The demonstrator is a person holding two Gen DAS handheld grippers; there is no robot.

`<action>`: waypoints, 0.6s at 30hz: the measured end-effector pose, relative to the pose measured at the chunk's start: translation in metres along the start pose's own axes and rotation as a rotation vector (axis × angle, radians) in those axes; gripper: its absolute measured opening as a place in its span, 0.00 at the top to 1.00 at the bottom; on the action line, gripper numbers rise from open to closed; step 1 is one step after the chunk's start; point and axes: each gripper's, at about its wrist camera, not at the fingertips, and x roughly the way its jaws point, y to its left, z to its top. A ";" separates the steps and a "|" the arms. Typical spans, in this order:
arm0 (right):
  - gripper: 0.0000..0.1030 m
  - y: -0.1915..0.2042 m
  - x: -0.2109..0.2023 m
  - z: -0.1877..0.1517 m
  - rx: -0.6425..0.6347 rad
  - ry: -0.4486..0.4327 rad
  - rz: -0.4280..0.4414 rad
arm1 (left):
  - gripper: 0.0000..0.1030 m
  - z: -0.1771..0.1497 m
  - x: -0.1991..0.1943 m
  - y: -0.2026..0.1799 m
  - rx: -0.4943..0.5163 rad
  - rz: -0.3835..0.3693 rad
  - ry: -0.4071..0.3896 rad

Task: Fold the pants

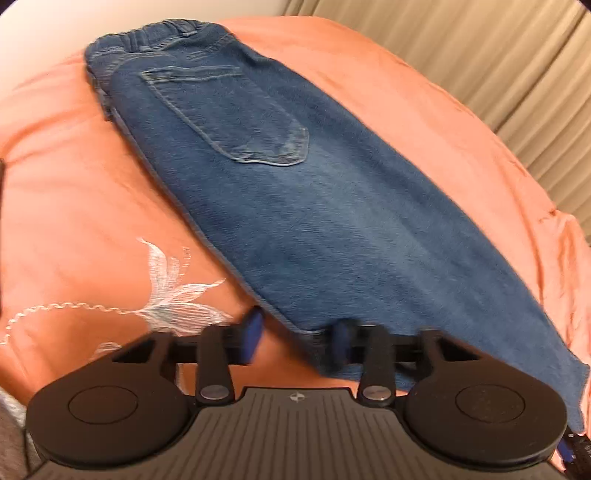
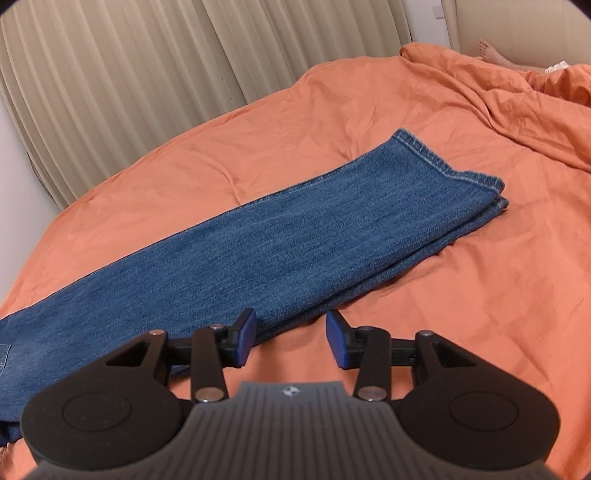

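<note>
Blue denim pants lie folded lengthwise, one leg on the other, on an orange bedcover. In the left wrist view the elastic waistband is at the far end and a back pocket faces up. My left gripper is open at the near edge of the pants, its right finger under the denim edge. In the right wrist view the legs run away to the stacked hems. My right gripper is open and empty, low beside the legs' near edge.
Beige pleated curtains hang behind the bed. A white embroidered flower is on the cover at the left. The bedcover bunches in folds at the far right, where a person's bare foot shows.
</note>
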 end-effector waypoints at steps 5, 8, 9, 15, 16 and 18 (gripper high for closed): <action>0.62 -0.004 -0.003 0.000 0.029 0.000 -0.001 | 0.89 0.011 -0.023 -0.031 0.208 0.086 -0.010; 0.62 -0.010 -0.004 0.001 0.045 0.005 -0.033 | 0.90 0.015 -0.022 -0.035 0.283 0.127 0.071; 0.62 -0.013 -0.003 0.001 0.053 0.015 -0.059 | 0.90 0.015 -0.017 -0.035 0.303 0.141 0.101; 0.62 -0.045 -0.001 0.003 0.207 0.034 -0.085 | 0.90 -0.002 0.017 -0.026 0.368 0.195 0.225; 0.62 -0.047 -0.002 0.003 0.211 0.030 -0.091 | 0.90 -0.001 0.018 -0.027 0.377 0.197 0.239; 0.62 -0.049 -0.004 0.003 0.218 0.026 -0.095 | 0.89 0.003 0.019 -0.032 0.418 0.203 0.290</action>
